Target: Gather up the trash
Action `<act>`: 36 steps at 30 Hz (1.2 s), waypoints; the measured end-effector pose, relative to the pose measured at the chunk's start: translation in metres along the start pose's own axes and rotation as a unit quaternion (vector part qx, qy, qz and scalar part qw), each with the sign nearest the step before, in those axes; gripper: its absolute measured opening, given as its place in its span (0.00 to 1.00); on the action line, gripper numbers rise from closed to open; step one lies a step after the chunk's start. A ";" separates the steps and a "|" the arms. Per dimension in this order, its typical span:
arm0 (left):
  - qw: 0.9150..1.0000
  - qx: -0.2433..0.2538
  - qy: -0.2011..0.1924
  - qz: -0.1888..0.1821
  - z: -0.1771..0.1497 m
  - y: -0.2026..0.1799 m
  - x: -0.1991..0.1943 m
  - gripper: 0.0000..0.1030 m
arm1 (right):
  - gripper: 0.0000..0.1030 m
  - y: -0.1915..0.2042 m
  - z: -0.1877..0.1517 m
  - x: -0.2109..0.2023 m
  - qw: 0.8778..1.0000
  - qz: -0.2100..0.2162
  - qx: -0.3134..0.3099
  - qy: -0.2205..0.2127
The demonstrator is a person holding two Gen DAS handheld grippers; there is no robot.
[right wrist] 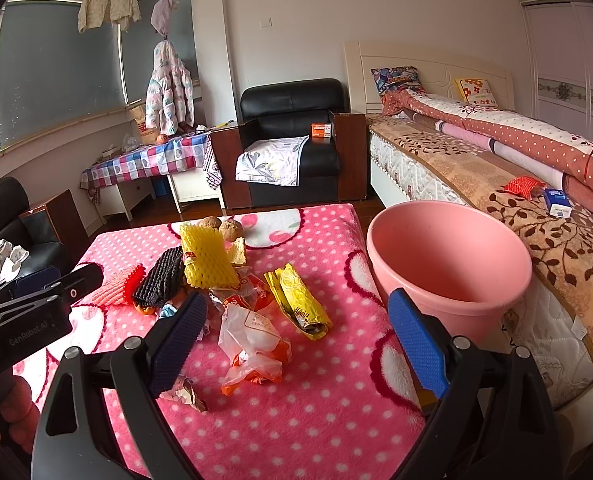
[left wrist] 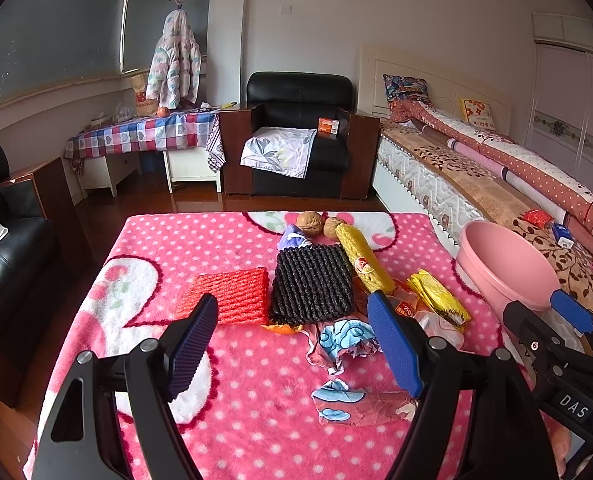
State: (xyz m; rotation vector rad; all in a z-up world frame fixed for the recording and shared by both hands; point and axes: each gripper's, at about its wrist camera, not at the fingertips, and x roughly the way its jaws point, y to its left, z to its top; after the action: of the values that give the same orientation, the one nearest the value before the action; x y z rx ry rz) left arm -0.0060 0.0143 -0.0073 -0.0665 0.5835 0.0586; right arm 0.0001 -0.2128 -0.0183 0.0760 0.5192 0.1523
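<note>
Left gripper [left wrist: 292, 352]: fingers spread wide, holding nothing, hovering above the surface [left wrist: 256, 432], a pink polka-dot fleece cover. Right gripper [right wrist: 296, 344]: fingers likewise released and empty. Nearest trash, under the left gripper: torn blue-and-brown printed wrapper pieces [left wrist: 348, 340]. Under the right gripper: a crumpled clear-and-orange plastic bag [right wrist: 252, 348]. Just beyond it lies a flattened yellow wrapper [right wrist: 298, 304]. Mid-surface, side by side: red foam net [left wrist: 232, 296], black foam net [left wrist: 312, 284] and yellow foam net [left wrist: 362, 260], all ribbed mesh sleeves. At the far edge: two walnuts [left wrist: 310, 223] touching the yellow net's end. A pink bucket [right wrist: 448, 264], open and upright, stands just beside the surface on its right, between surface and bed [right wrist: 496, 176].
</note>
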 end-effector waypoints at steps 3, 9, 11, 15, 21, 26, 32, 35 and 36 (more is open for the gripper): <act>1.000 0.001 0.002 0.000 -0.001 0.000 0.000 0.74 | 0.90 -0.001 -0.001 -0.001 1.000 0.000 0.001 -0.001; 1.000 0.002 0.002 0.000 -0.001 0.000 0.001 0.74 | 0.90 -0.003 -0.007 0.000 1.000 0.002 0.004 0.000; 1.000 0.001 0.002 0.000 -0.001 0.000 0.001 0.74 | 0.90 -0.003 -0.008 0.001 1.000 0.002 0.002 0.001; 1.000 0.001 0.007 0.002 -0.002 0.002 0.002 0.74 | 0.90 -0.002 -0.010 0.001 1.000 0.004 -0.004 0.002; 1.000 0.002 0.010 0.007 0.001 0.004 0.003 0.74 | 0.90 0.001 -0.007 0.002 1.000 0.004 -0.006 0.008; 1.000 0.001 0.011 0.009 0.001 0.005 0.005 0.74 | 0.90 0.003 -0.007 0.003 1.000 0.004 -0.011 0.010; 1.000 0.003 0.016 0.014 0.000 0.006 0.010 0.74 | 0.90 0.004 -0.006 0.009 1.000 0.004 -0.014 0.020; 1.000 0.003 0.023 0.014 -0.001 0.006 0.015 0.74 | 0.90 0.003 -0.007 0.014 0.999 0.010 -0.015 0.031; 1.000 0.004 0.026 0.014 -0.002 0.006 0.017 0.74 | 0.90 0.004 -0.008 0.015 0.999 0.011 -0.015 0.034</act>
State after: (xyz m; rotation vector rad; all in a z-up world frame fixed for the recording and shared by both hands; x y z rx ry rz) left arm 0.0068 0.0207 -0.0191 -0.0512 0.6361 0.0818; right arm 0.0091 -0.2063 -0.0320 0.0465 0.5842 0.1840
